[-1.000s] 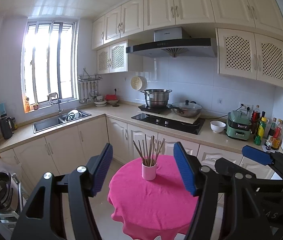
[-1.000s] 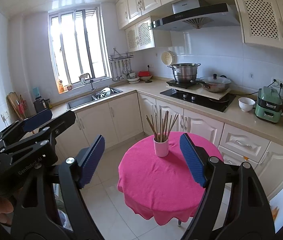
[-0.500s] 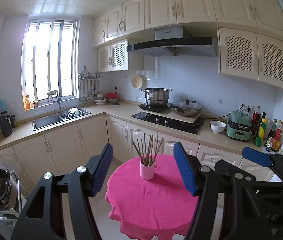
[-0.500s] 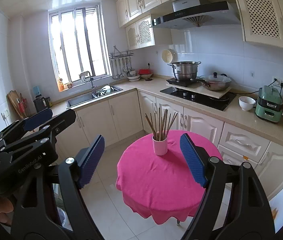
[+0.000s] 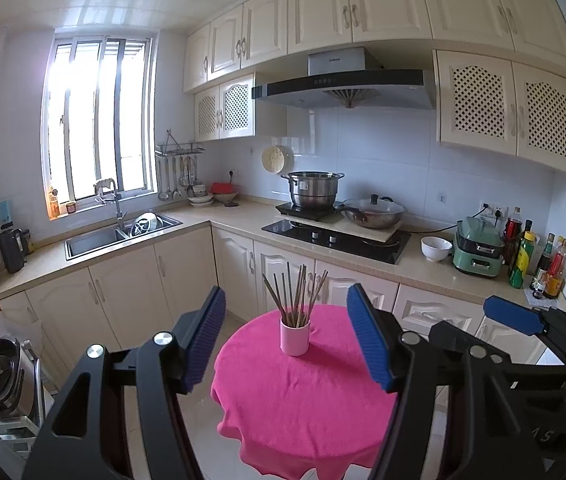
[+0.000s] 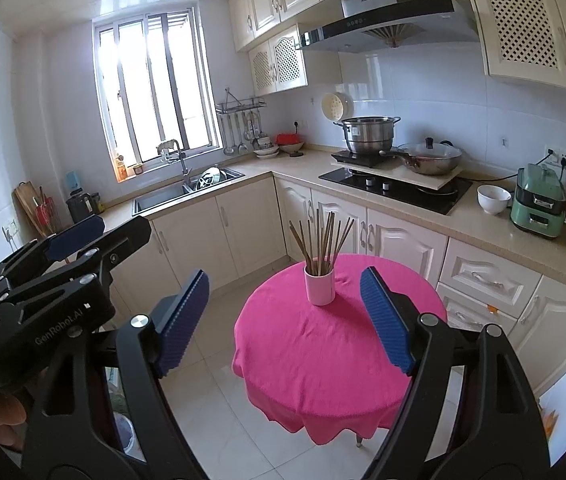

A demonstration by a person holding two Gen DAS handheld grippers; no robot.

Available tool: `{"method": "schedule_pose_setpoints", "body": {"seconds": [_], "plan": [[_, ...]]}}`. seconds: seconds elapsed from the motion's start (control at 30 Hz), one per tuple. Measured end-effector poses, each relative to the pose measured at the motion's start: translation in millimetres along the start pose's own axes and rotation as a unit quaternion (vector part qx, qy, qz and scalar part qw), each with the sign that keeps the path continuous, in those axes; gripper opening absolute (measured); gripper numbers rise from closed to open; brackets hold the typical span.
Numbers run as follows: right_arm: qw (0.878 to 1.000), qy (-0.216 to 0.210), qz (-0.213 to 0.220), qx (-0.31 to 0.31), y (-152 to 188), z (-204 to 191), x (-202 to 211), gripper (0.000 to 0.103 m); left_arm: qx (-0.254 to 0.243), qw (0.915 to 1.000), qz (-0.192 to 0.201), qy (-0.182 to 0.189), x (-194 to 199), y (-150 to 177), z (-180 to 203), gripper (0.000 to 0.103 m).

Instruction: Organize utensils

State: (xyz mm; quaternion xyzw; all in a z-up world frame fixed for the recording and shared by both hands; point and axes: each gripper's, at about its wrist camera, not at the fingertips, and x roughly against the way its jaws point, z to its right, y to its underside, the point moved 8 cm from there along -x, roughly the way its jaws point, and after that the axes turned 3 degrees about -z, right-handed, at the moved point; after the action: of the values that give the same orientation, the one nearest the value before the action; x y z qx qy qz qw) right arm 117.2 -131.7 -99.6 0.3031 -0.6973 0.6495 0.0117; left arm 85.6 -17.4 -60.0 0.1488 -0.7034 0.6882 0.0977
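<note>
One round table (image 6: 323, 360) under one pink cloth, lower centre of frame. One pink cup (image 6: 320, 287) on it. Chopsticks (image 6: 320, 240) in the cup: roughly ten sticks, too bunched for an exact count.

Two grippers: left gripper (image 5: 286, 338), right gripper (image 6: 284, 318), two blue pads each.

One steel pot (image 6: 367, 134) and one lidded wok (image 6: 429, 159), right of centre. One white bowl (image 6: 493, 199). One green cooker (image 6: 539, 201). One range hood (image 6: 387, 26), top. One window (image 6: 155, 92), upper left. One double sink (image 6: 187, 192), one tap (image 6: 173, 154). Bottles (image 5: 539, 258) at right edge, about six in left wrist view.
</note>
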Motion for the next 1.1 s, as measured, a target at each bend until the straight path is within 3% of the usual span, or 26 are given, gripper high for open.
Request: {"method": "schedule_pose_setpoints", "body": {"seconds": [1.1], "plan": [[1.000, 0.009, -0.009, 0.001, 8, -5, -9, 0.077, -0.001, 0.9999, -0.009, 0.009, -13, 7, -15, 0.063]]}}
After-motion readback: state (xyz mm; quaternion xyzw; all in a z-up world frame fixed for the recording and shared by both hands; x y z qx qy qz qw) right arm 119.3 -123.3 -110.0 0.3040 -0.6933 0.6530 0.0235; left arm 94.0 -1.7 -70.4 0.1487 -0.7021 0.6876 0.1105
